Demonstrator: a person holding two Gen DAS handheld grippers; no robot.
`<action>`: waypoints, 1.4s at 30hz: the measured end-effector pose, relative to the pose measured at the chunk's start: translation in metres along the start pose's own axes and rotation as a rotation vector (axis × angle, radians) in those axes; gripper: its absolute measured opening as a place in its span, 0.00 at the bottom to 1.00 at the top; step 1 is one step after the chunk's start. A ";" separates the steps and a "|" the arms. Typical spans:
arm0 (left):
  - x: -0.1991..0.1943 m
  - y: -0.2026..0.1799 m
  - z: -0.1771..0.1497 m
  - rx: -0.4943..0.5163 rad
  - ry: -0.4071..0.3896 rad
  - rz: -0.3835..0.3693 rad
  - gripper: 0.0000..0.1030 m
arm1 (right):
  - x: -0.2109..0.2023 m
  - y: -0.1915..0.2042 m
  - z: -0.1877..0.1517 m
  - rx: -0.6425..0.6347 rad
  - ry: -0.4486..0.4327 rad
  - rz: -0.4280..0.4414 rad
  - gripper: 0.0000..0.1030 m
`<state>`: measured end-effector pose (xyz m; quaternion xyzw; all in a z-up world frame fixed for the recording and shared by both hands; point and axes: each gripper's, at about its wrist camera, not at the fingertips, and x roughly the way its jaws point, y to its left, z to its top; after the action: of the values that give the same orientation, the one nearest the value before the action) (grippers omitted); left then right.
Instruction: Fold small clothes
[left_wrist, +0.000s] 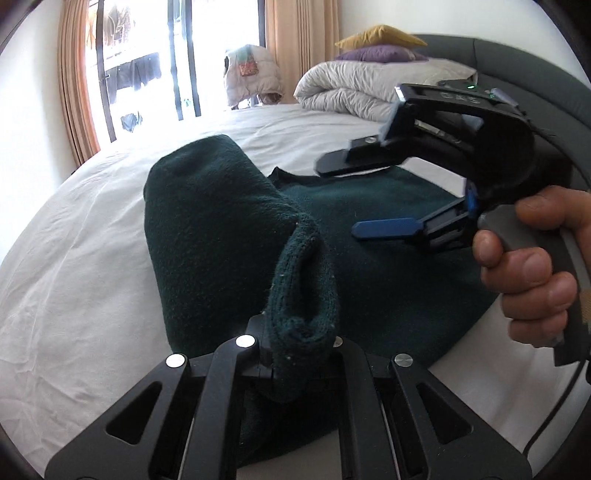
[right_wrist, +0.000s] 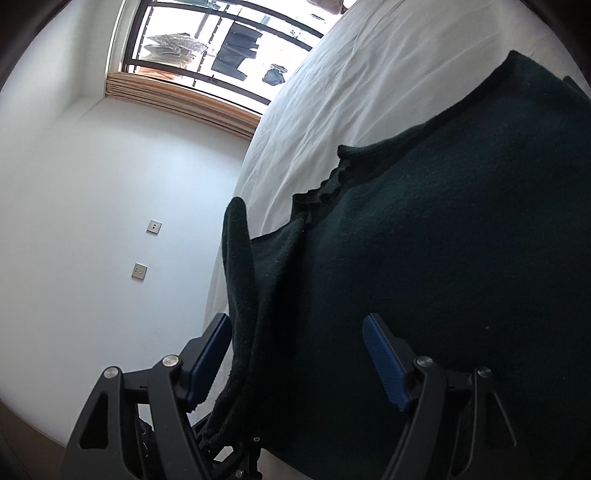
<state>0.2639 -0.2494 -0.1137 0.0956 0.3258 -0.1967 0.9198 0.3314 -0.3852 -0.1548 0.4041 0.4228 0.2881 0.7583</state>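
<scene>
A dark green knit sweater (left_wrist: 369, 251) lies on the white bed sheet (left_wrist: 85, 229). My left gripper (left_wrist: 295, 350) is shut on the sweater's ribbed sleeve cuff (left_wrist: 306, 288) and holds the sleeve lifted over the body. My right gripper (left_wrist: 340, 195) hovers open above the sweater, held by a hand (left_wrist: 535, 273). In the right wrist view the right gripper (right_wrist: 295, 354) is open with blue pads (right_wrist: 384, 365) wide apart; the sweater (right_wrist: 461, 258) fills the right side and a fold of it hangs between the jaws.
A rolled white duvet (left_wrist: 354, 88) with purple and yellow pillows (left_wrist: 380, 44) lies at the head of the bed by a dark headboard (left_wrist: 517, 59). A window with curtains (left_wrist: 77, 81) is behind. White wall with sockets (right_wrist: 154, 226) shows in the right wrist view.
</scene>
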 end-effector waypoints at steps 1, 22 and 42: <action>0.000 0.000 -0.002 -0.003 -0.001 0.002 0.06 | 0.004 0.004 0.001 -0.006 0.011 0.015 0.74; -0.023 0.011 -0.013 0.038 -0.017 0.003 0.06 | 0.054 0.055 0.034 -0.266 0.109 -0.180 0.15; 0.018 -0.065 0.028 0.251 0.044 -0.113 0.06 | -0.071 0.008 0.055 -0.357 -0.052 -0.350 0.13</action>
<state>0.2645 -0.3224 -0.1070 0.1959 0.3235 -0.2852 0.8807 0.3453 -0.4564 -0.1014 0.1917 0.4093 0.2120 0.8665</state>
